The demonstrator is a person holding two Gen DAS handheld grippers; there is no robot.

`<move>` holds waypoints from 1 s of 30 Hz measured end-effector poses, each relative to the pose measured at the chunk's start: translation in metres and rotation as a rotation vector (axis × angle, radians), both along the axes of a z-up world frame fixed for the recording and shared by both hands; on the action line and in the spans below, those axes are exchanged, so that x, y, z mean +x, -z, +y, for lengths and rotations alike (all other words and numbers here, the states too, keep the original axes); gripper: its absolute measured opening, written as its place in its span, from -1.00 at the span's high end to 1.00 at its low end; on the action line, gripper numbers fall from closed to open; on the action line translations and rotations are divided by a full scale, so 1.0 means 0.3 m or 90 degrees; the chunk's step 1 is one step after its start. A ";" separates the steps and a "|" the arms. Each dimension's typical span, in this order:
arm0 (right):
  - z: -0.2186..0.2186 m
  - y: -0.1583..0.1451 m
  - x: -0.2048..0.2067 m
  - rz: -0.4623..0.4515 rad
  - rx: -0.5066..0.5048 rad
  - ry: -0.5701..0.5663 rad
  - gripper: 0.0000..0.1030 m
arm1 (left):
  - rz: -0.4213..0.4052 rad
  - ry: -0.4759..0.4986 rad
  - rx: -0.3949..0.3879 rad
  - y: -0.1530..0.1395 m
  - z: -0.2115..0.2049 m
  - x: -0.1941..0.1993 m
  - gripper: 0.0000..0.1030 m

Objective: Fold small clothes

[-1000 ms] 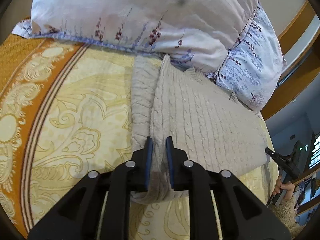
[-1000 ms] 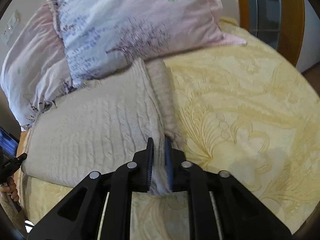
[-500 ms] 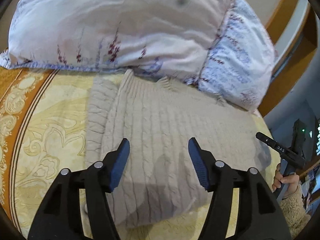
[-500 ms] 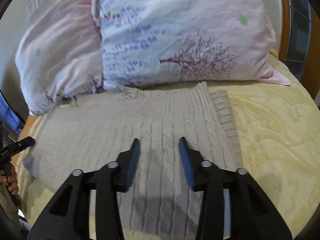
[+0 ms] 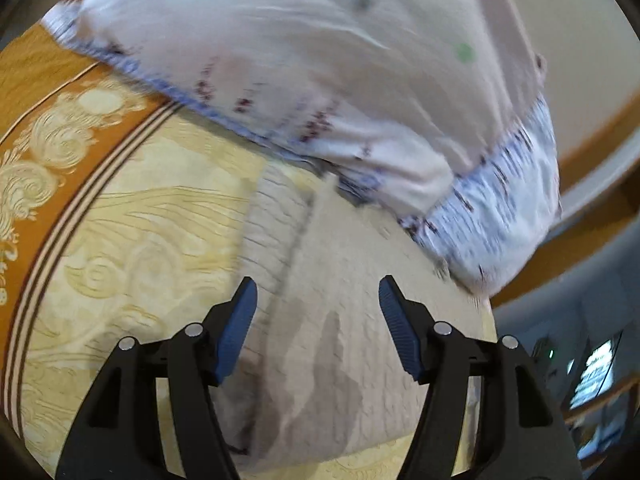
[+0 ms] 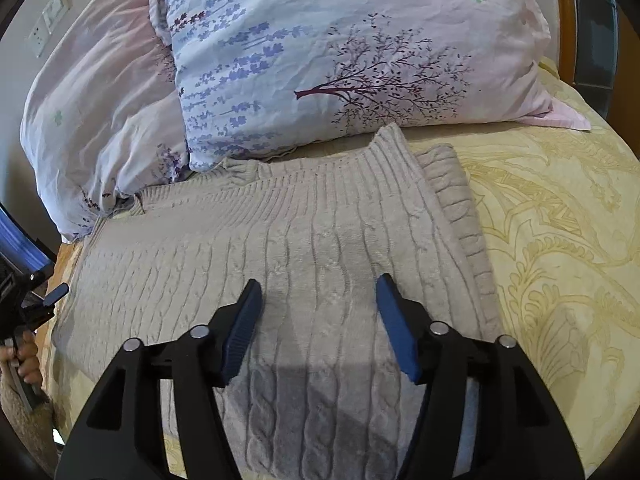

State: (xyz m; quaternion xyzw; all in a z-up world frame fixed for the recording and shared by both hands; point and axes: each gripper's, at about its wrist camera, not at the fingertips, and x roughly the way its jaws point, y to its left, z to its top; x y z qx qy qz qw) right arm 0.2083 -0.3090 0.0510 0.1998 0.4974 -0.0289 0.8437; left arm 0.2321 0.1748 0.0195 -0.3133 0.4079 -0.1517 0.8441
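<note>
A beige cable-knit sweater [image 6: 280, 220] lies flat on the yellow bedspread [image 6: 560, 240], its far end against the pillows. One side is folded over, and a ribbed strip [image 6: 460, 208] shows along its right edge. My right gripper [image 6: 318, 292] hovers over the near part of the sweater, its jaws opening and nothing pressed between the blue pads. In the blurred left wrist view, my left gripper [image 5: 316, 296] stands open above the sweater [image 5: 352, 360] near its left fold, gripping nothing.
Two floral pillows [image 6: 340, 60] are stacked at the head of the bed, also seen as pillows [image 5: 300, 60] in the left wrist view. An orange patterned border [image 5: 40, 120] runs along the left. A person's hand [image 6: 24, 356] shows at the left edge. A wooden bed frame [image 6: 564, 20] stands far right.
Both grippers were shut on folds of the sweater a second ago; both have let go and opened. The sweater now lies flat, and the left view has swung sideways.
</note>
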 end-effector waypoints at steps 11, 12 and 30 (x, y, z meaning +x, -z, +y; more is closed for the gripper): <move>0.023 0.011 0.002 -0.005 -0.012 -0.016 -0.35 | 0.064 -0.020 -0.054 0.074 0.026 0.066 -0.20; 0.024 0.011 0.001 -0.006 -0.014 -0.017 -0.35 | 0.065 -0.018 -0.054 0.077 0.020 0.069 -0.20; 0.033 0.000 -0.004 -0.022 0.001 -0.020 -0.48 | 0.063 -0.015 -0.093 0.055 -0.054 0.077 0.63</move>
